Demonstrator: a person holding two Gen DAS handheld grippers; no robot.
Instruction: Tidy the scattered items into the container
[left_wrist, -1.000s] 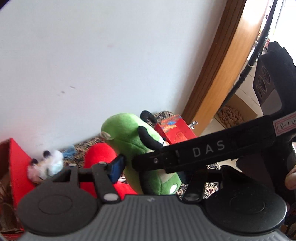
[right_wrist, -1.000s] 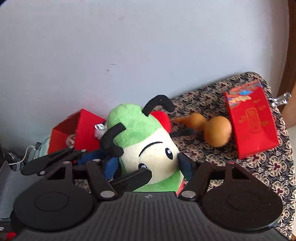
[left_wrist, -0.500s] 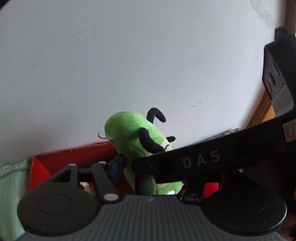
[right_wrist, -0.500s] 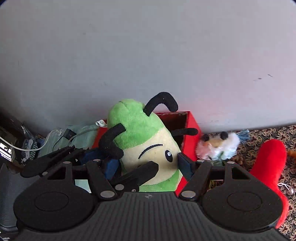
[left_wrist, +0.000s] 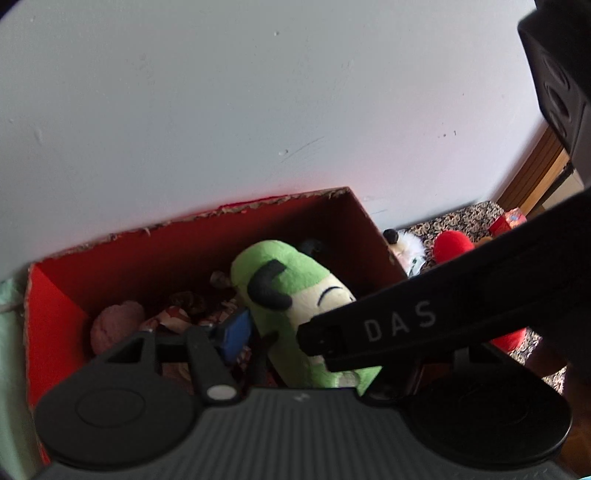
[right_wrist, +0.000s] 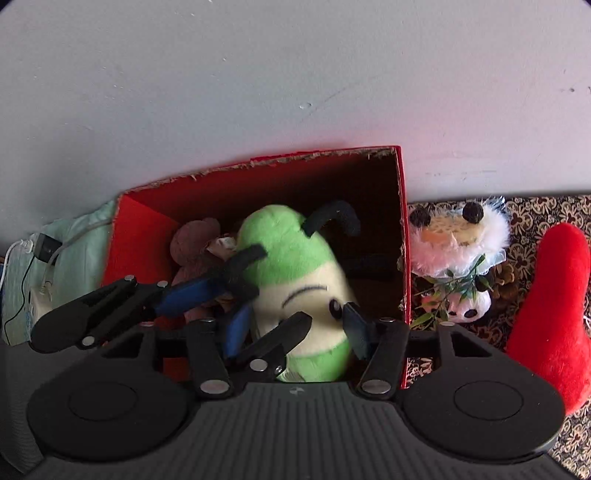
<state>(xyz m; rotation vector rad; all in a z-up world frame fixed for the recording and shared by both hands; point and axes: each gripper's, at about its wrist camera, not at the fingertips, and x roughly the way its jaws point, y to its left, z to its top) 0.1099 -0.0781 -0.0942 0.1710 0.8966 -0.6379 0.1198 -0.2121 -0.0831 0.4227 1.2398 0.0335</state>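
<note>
A green and cream plush toy (right_wrist: 295, 258) with black antennae stands partly inside the open red cardboard box (right_wrist: 403, 229). My right gripper (right_wrist: 295, 326) is shut on its lower body, a blue pad on each side. My left gripper (right_wrist: 258, 302) reaches in from the left and grips the same toy's lower left side. In the left wrist view the plush toy (left_wrist: 291, 280) lies against the left blue pad, with the red box (left_wrist: 48, 306) around it. The left gripper (left_wrist: 291, 332) has its right finger hidden behind the right gripper's black body.
A brown soft toy (right_wrist: 195, 243) and crumpled items lie in the box. Right of the box, on a patterned cloth (right_wrist: 535, 214), sit a white fluffy panda toy (right_wrist: 458, 236) and a red plush (right_wrist: 554, 295). A pale green cloth with cables (right_wrist: 74, 251) lies left. A white wall stands close behind.
Both grippers carried the green plush toy leftwards from above the patterned cloth to the red box and lowered it in. Both still grip it.
</note>
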